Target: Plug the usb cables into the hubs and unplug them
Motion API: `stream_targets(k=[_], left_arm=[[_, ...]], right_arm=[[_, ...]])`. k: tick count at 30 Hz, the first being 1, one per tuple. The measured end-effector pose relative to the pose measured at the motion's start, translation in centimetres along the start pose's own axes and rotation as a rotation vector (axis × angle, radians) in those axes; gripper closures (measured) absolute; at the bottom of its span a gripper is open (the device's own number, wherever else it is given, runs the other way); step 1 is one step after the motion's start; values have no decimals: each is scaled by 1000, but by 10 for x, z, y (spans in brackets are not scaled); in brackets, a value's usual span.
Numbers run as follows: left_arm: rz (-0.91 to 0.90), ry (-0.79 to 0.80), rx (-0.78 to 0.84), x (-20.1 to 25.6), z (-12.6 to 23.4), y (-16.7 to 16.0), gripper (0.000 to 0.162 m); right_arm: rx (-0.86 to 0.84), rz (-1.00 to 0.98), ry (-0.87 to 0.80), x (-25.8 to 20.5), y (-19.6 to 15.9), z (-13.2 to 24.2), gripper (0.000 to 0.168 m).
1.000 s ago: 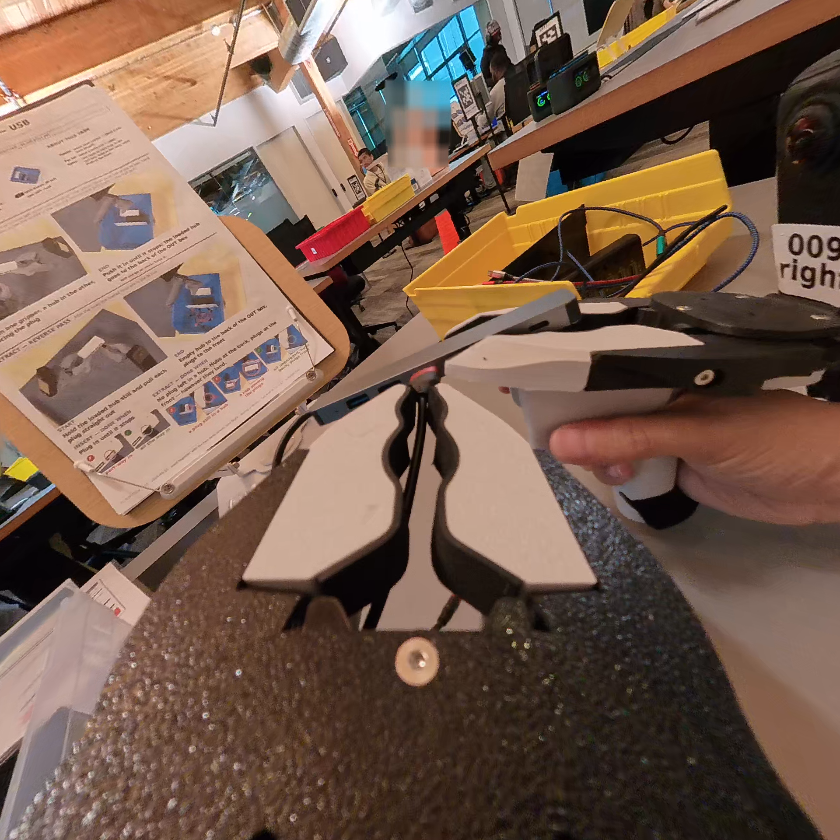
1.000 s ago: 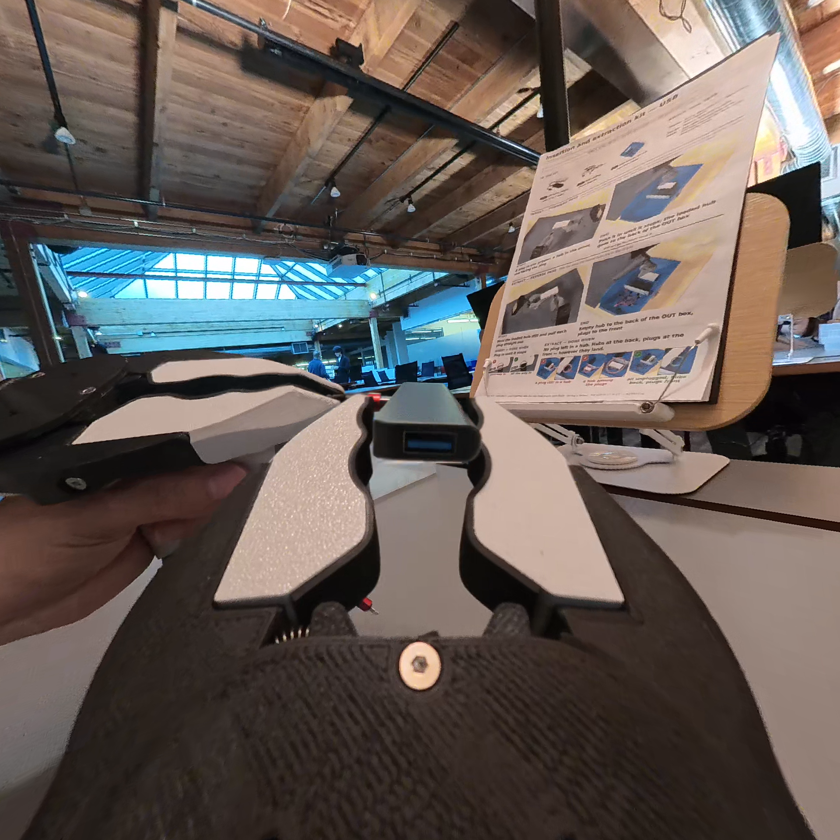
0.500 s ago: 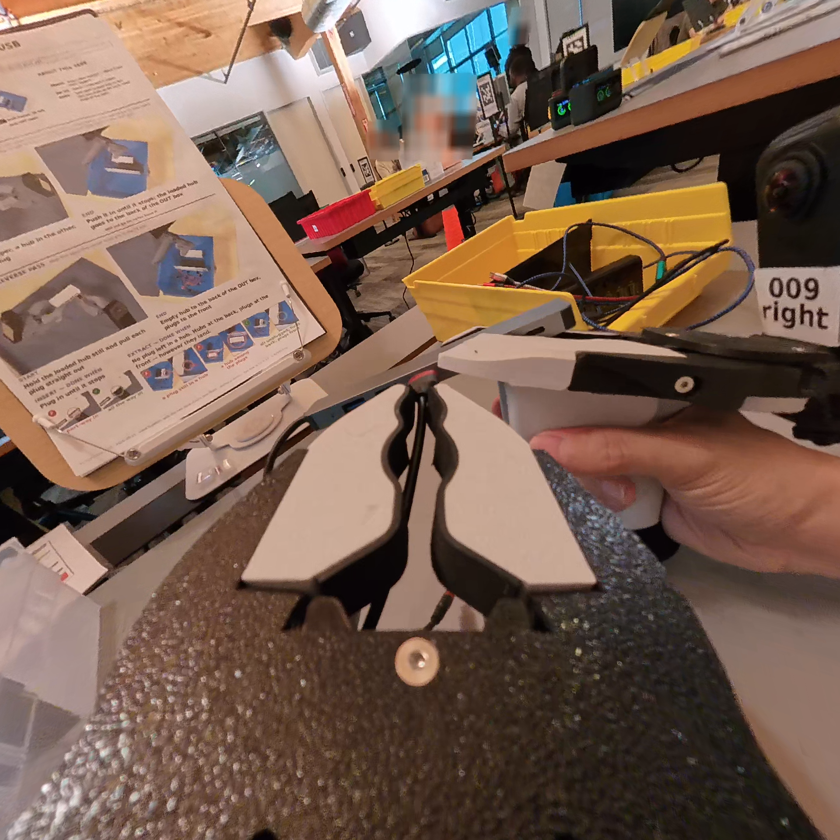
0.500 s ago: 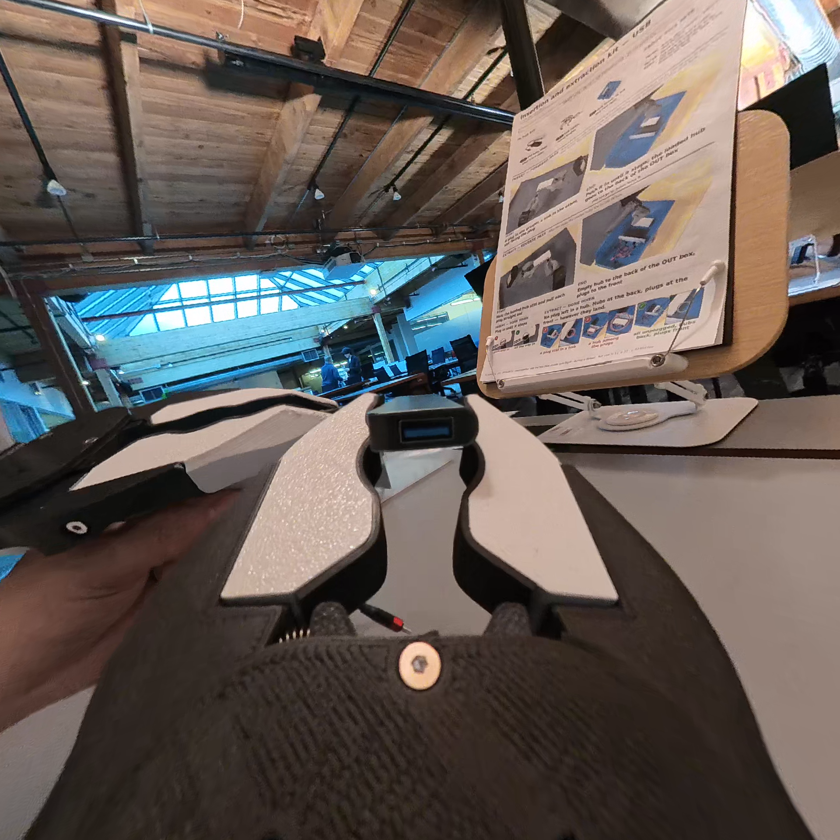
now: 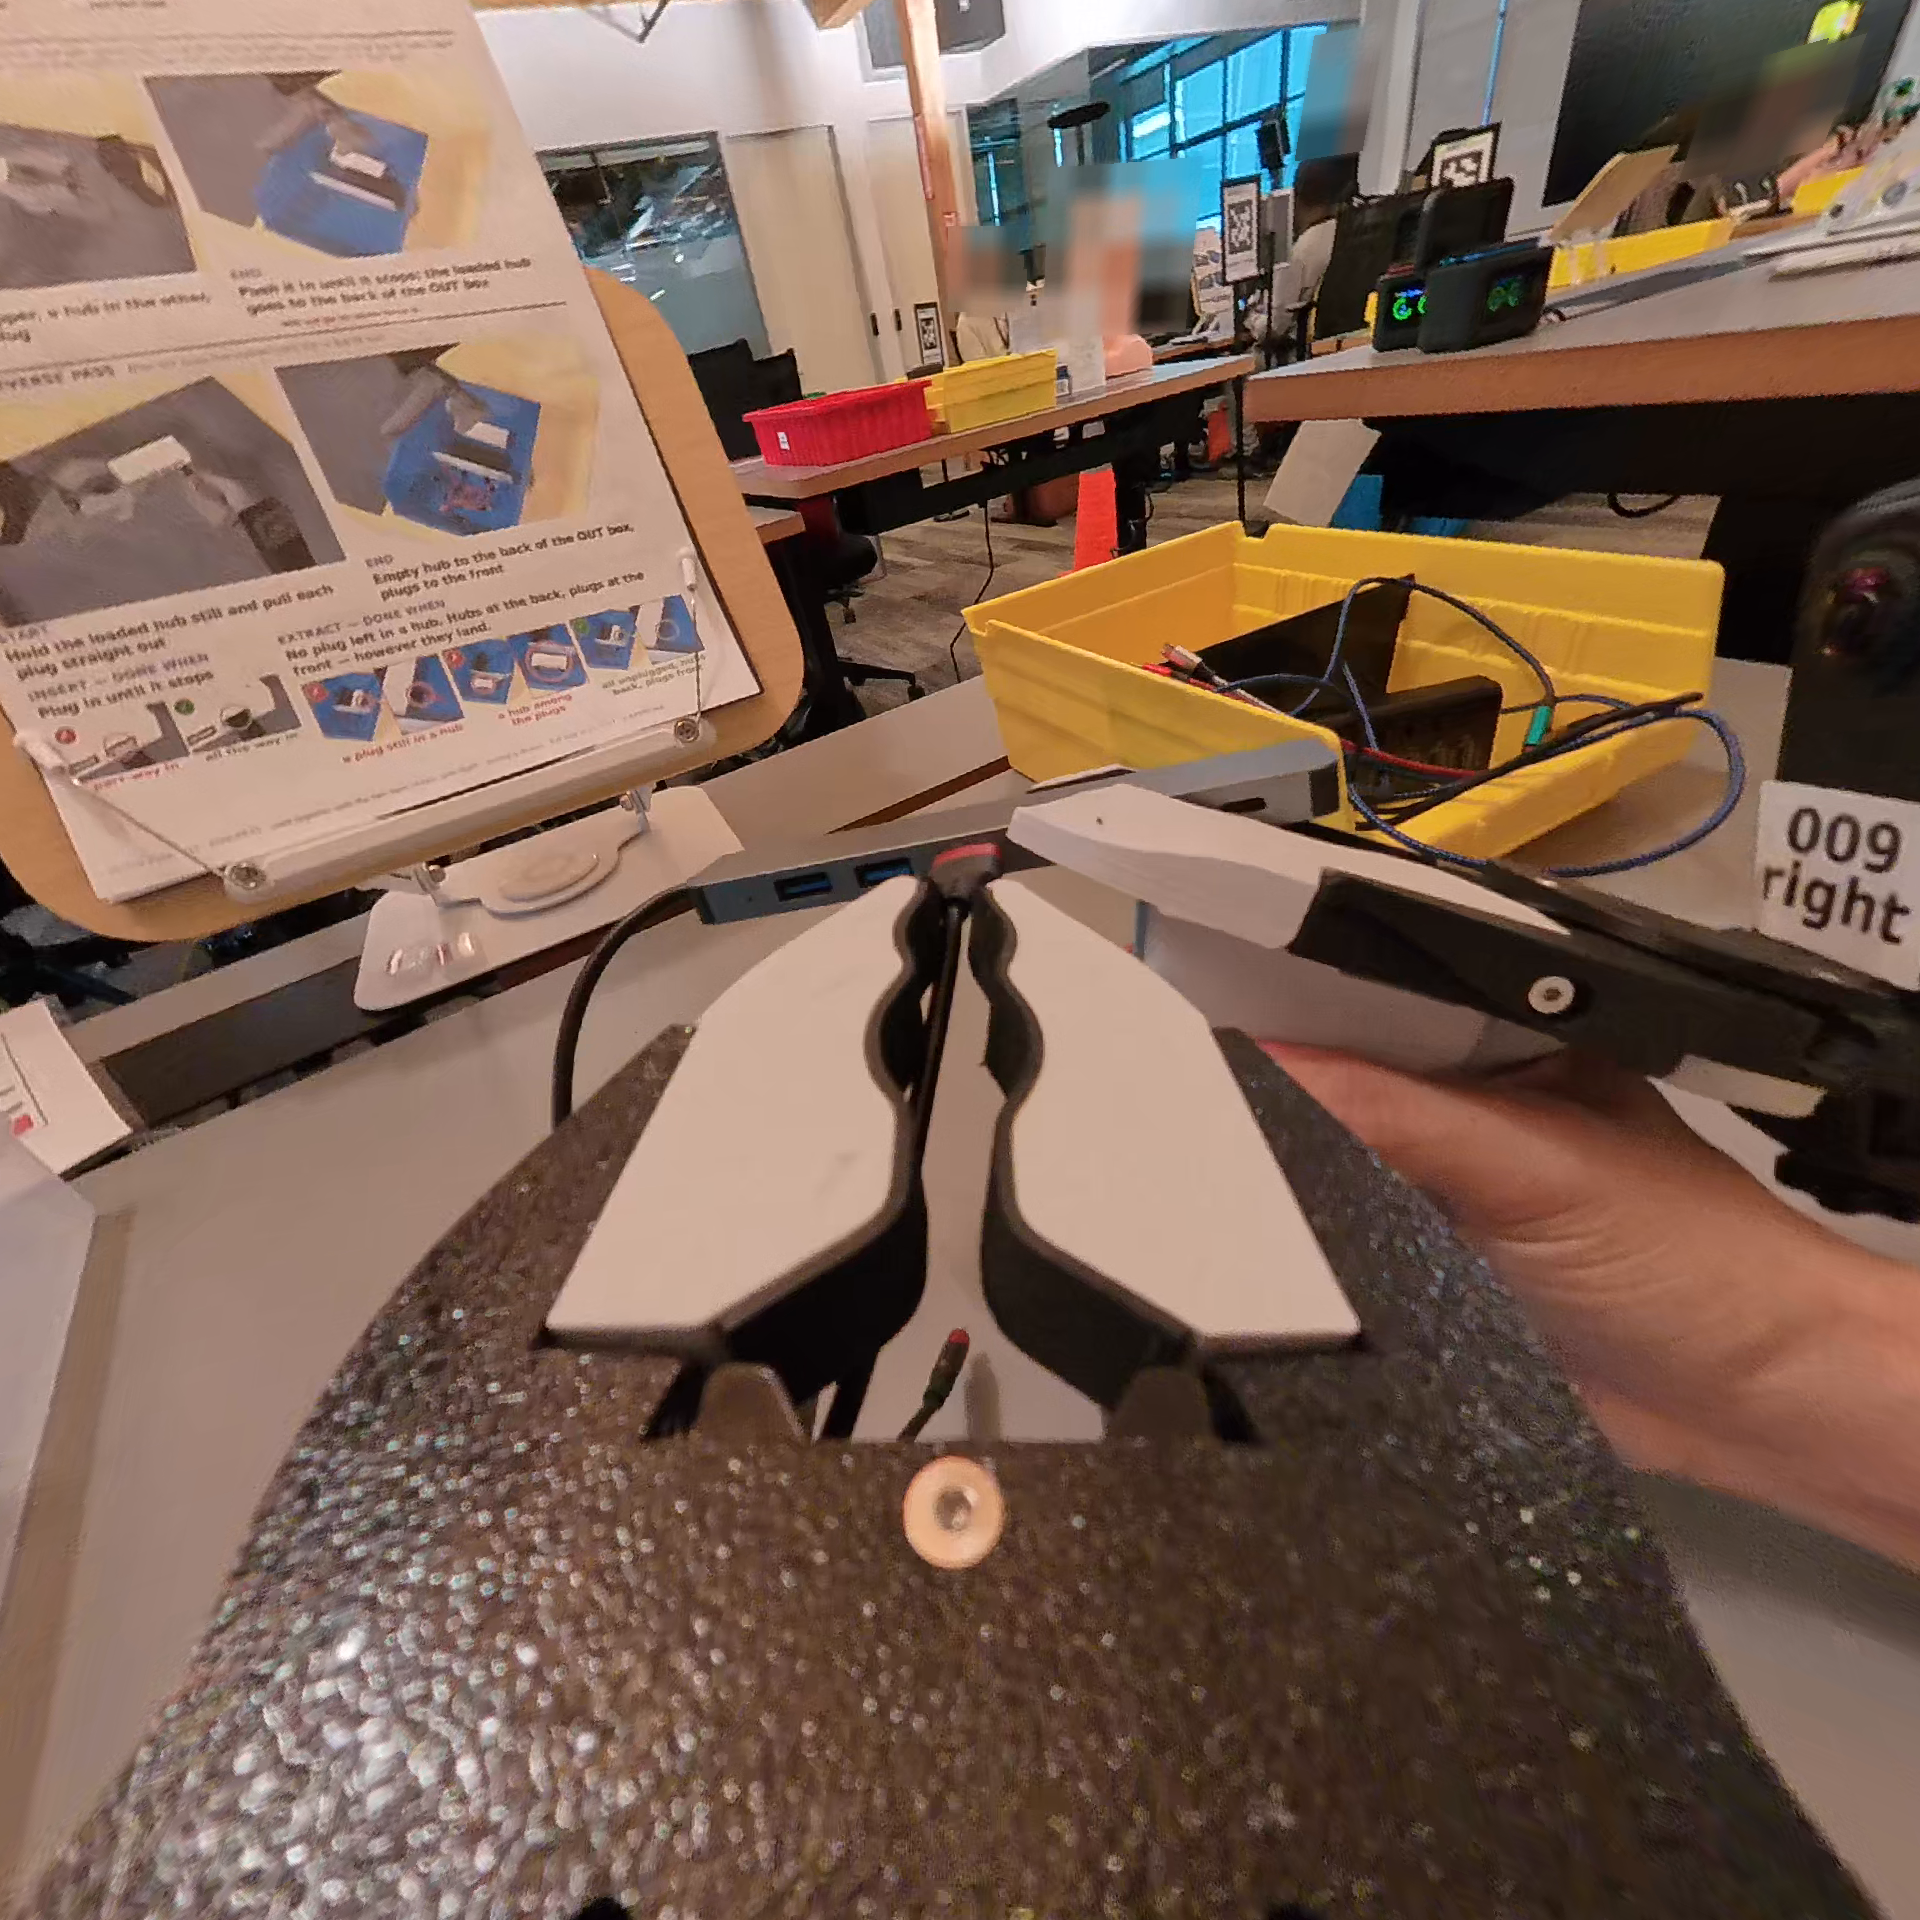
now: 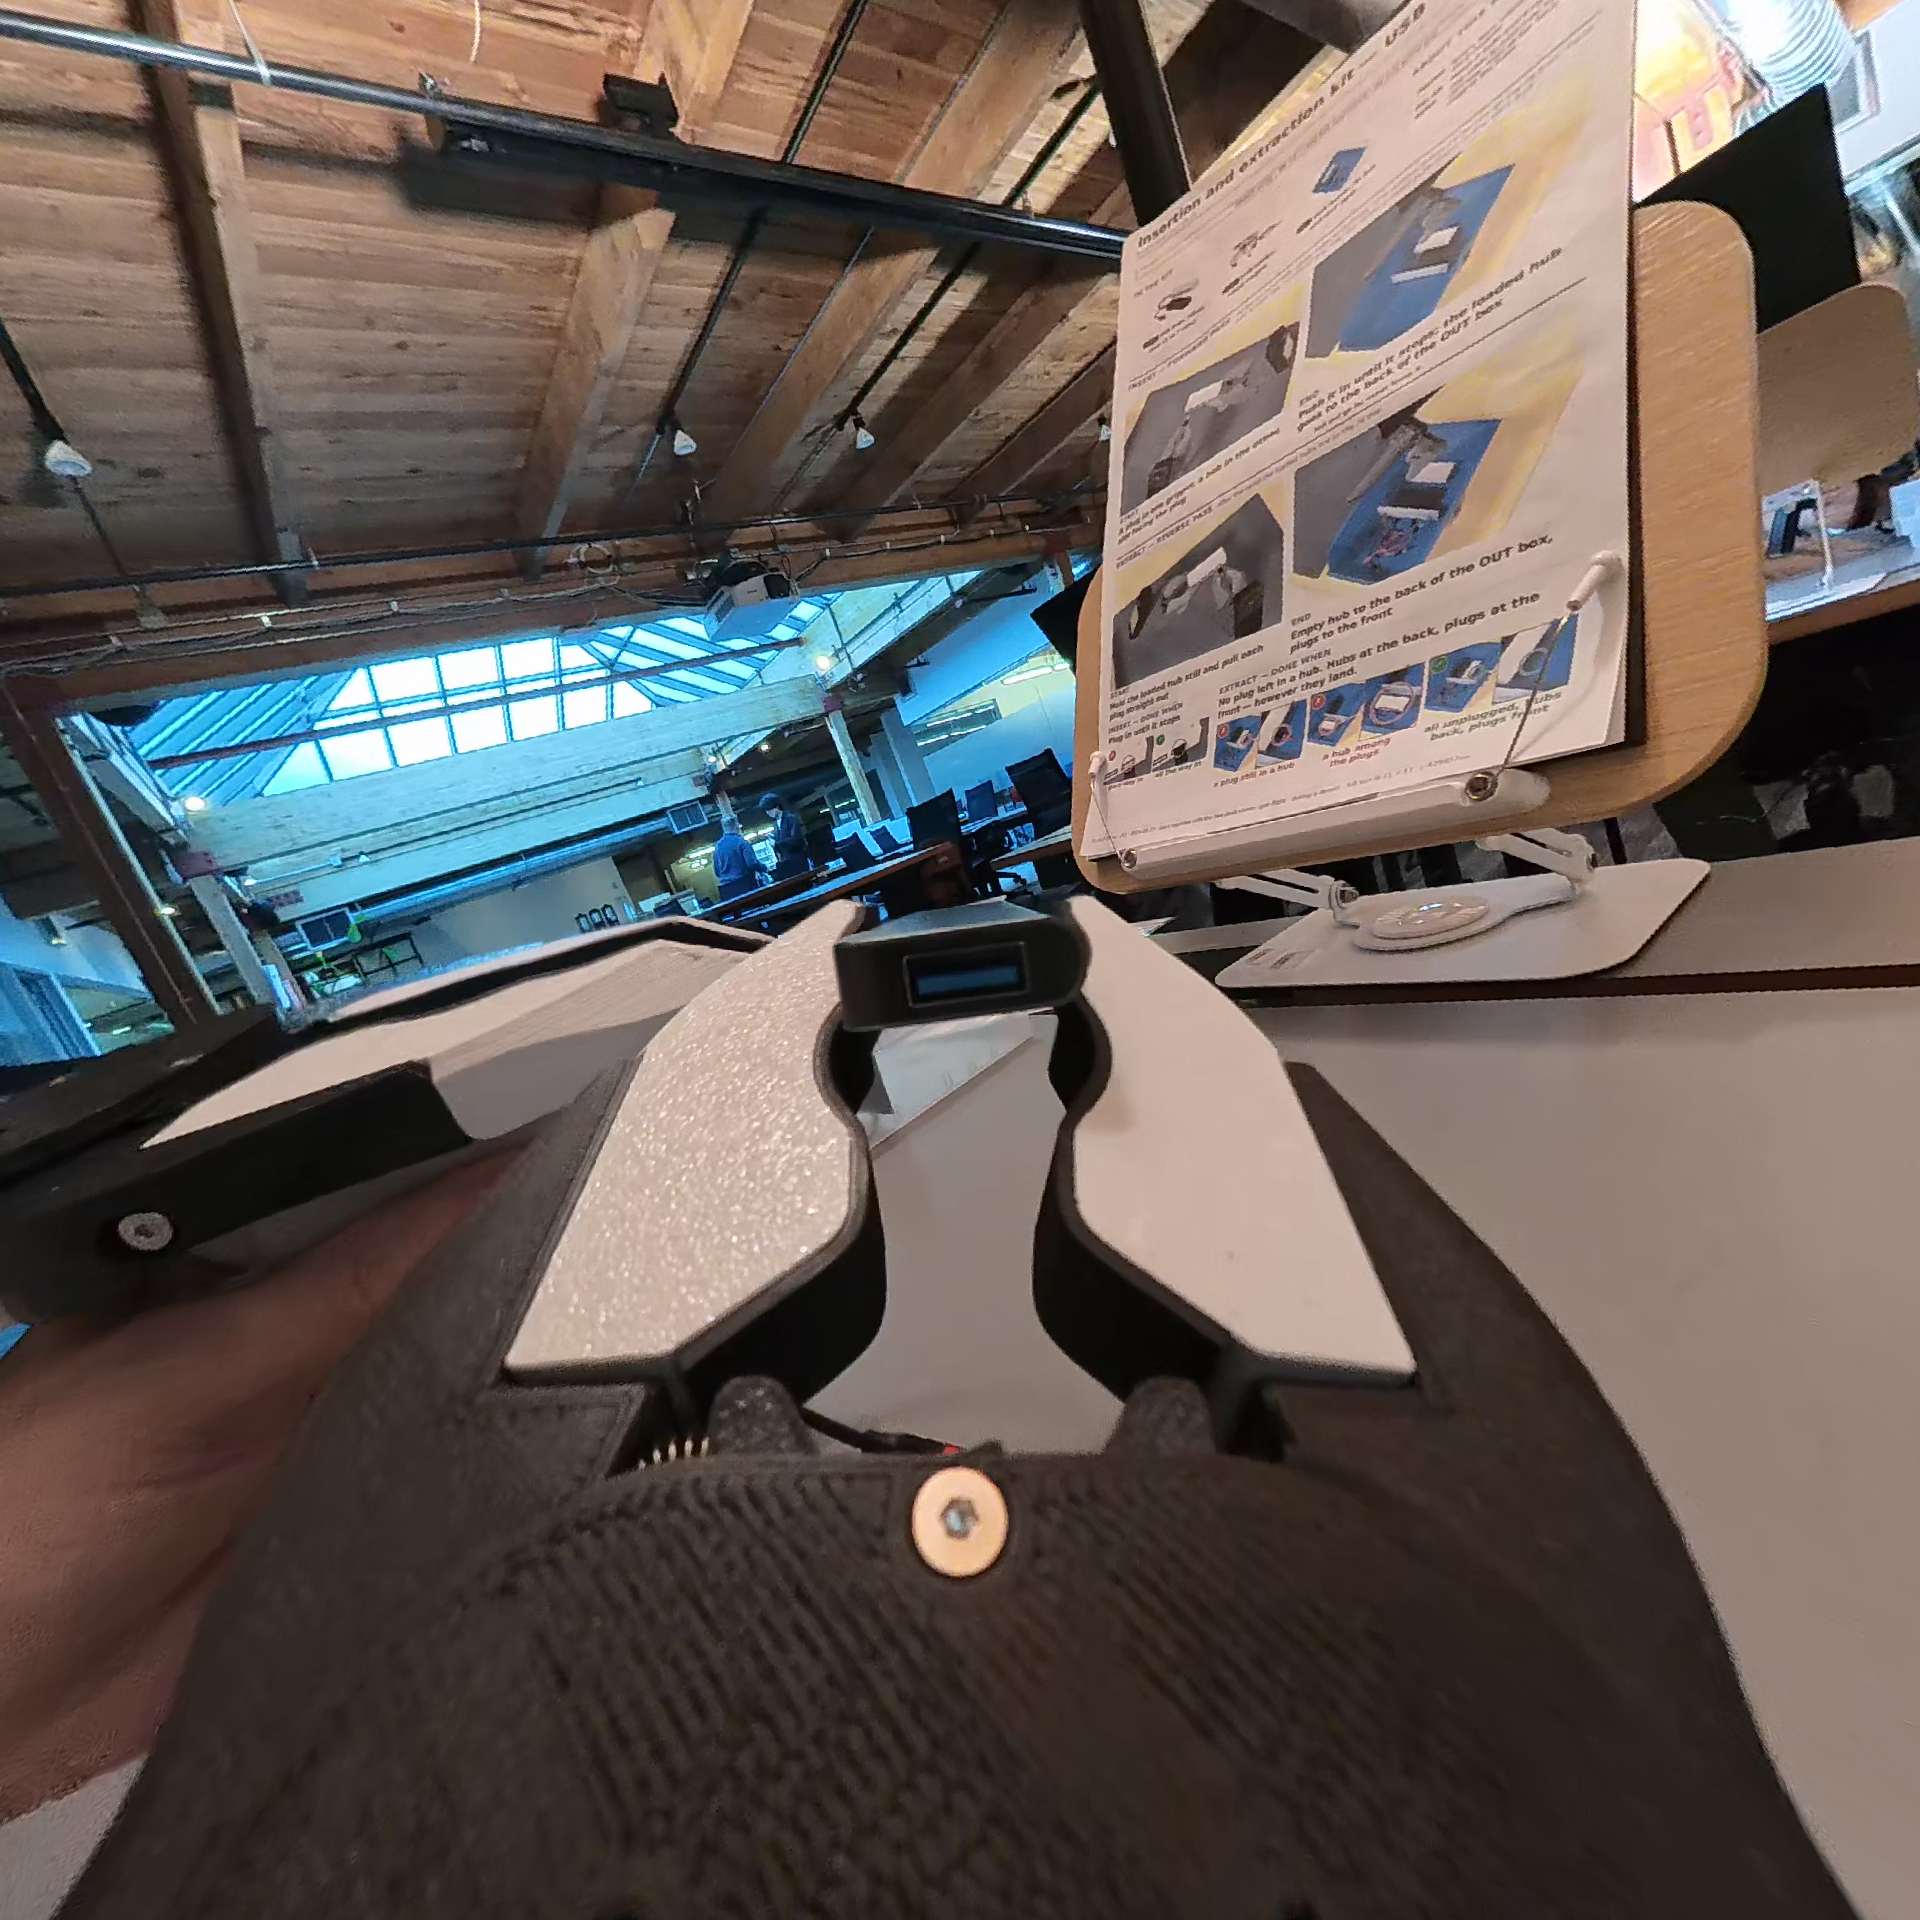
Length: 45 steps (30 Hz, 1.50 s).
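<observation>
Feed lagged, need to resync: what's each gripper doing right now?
Left gripper: shut on the red-tipped USB cable, plug at the hub.
Right gripper: shut on the hub.

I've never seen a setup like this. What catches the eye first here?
Two hand-held grippers meet mid-air: the right gripper clamps a grey hub, while the left gripper pinches a red-tipped cable at the hub's side. Behind sit a yellow bin of tangled cables and an instruction sheet on a stand.

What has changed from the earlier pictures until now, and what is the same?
Both views have tilted downward, so more of the table shows and the instruction sheet sits higher. Nothing was taken hold of or let go: the left gripper stays shut on the red-tipped cable, the right gripper on the hub.
</observation>
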<state>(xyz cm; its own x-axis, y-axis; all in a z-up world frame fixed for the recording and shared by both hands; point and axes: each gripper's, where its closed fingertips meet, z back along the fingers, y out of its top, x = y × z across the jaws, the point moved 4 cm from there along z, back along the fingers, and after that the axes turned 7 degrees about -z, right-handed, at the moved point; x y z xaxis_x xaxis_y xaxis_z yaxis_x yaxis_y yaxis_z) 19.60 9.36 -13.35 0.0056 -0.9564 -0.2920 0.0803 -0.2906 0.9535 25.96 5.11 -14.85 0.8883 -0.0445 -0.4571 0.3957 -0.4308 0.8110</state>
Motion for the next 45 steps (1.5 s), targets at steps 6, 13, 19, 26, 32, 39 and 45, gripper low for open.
stream_targets(k=[6, 13, 19, 26, 32, 39, 45], left_arm=[[129, 5, 23, 2, -3, -2, 157], [136, 8, 14, -1, -4, -3, 157], [61, -5, -36, -2, -7, -5, 156], [69, -52, -74, -4, -10, -9, 156], [126, -84, -63, -6, -13, -11, 156], [117, -187, 92, 1, -6, 4, 147], [429, -311, 67, -17, 13, 13, 120]], right_arm=[[-2, -8, -10, 2, 1, 1, 136], [-56, 27, -12, 3, -2, 0, 135], [-93, 65, -36, 6, -5, 1, 135], [-112, 76, -54, 9, -7, 1, 135], [-128, 77, -58, 11, -8, 1, 135], [17, 59, 69, 5, 9, 4, 136], [79, 205, 114, -4, 19, 9, 136]])
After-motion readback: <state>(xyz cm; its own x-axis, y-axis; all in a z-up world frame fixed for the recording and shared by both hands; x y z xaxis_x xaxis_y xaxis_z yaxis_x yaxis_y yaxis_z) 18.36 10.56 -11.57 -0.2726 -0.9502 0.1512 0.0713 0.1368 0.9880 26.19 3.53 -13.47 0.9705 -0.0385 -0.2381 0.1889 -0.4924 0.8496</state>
